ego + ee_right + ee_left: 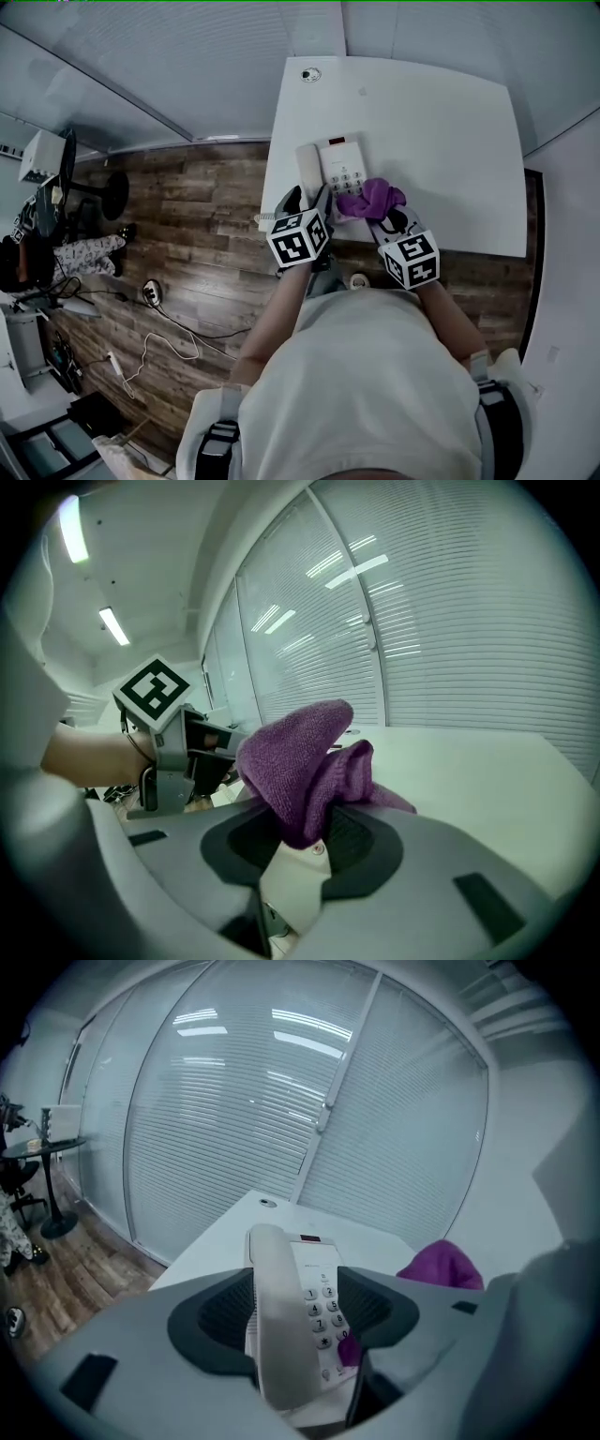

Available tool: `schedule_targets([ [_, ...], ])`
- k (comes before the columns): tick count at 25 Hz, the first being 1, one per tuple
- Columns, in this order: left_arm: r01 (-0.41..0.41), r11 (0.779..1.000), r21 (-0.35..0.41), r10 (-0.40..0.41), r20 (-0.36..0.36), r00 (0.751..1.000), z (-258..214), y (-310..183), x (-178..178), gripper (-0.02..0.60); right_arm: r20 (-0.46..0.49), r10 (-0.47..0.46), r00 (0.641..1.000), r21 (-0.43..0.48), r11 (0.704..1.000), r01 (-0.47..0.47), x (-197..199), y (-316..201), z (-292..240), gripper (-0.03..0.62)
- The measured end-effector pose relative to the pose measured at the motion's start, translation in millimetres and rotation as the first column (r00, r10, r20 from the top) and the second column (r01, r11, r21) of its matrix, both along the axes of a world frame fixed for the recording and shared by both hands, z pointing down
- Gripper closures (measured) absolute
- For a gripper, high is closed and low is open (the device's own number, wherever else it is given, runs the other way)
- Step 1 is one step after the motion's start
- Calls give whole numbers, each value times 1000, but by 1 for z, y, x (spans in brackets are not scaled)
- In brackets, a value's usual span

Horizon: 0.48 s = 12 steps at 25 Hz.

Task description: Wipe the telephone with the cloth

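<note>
Office room, walled by glazed partitions (234,1119) with slatted blinds, which stand well beyond both sets of jaw tips.

Floor (187,225): wood-pattern planks, open on the outer side of the left jaws. Loose cables (164,342) and a round-footed stand (105,192) lie well off.

Table (441,122): white, rectangular. Its near edge runs under both grippers. Its left edge lies just outside the left gripper's outer jaw. Bare top stretches ahead of the jaw tips to the far edge, and wide to the right of the right jaws. Ample free room there, little on the left.

Left gripper (307,202): jaws spread wide, one on each side of the telephone's near end. The pads are not seen to press on it.

Right gripper (382,220): jaws closed on the cloth. It sits just beside the left gripper, on that gripper's inner side.

Telephone (300,1307): white, flat on the table near the left edge, between the left jaws. Handset (279,1326) along the outer jaw's side, keypad (324,1309) along the inner jaw's side. The far end reaches past the tips.

Cloth (300,761): purple, bunched, rising from between the right jaws and drooping forward over them. A lower fold touches the telephone's near right corner by the keypad.

Cable port (310,74): small, round, set in the table top near the far left corner, well ahead of the left jaw tips.
</note>
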<state>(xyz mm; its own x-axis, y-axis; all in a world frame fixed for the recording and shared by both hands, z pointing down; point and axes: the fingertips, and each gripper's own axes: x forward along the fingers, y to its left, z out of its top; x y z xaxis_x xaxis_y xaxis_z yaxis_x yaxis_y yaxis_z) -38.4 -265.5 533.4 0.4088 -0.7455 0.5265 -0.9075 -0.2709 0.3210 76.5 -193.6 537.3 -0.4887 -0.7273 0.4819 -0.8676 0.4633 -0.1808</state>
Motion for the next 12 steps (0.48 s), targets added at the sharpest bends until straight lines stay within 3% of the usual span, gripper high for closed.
schedule_targets([
  [12, 25, 999, -48, -17, 159, 987, 36, -30, 8, 311, 7, 59, 998, 0, 998, -59, 7, -13, 3, 477],
])
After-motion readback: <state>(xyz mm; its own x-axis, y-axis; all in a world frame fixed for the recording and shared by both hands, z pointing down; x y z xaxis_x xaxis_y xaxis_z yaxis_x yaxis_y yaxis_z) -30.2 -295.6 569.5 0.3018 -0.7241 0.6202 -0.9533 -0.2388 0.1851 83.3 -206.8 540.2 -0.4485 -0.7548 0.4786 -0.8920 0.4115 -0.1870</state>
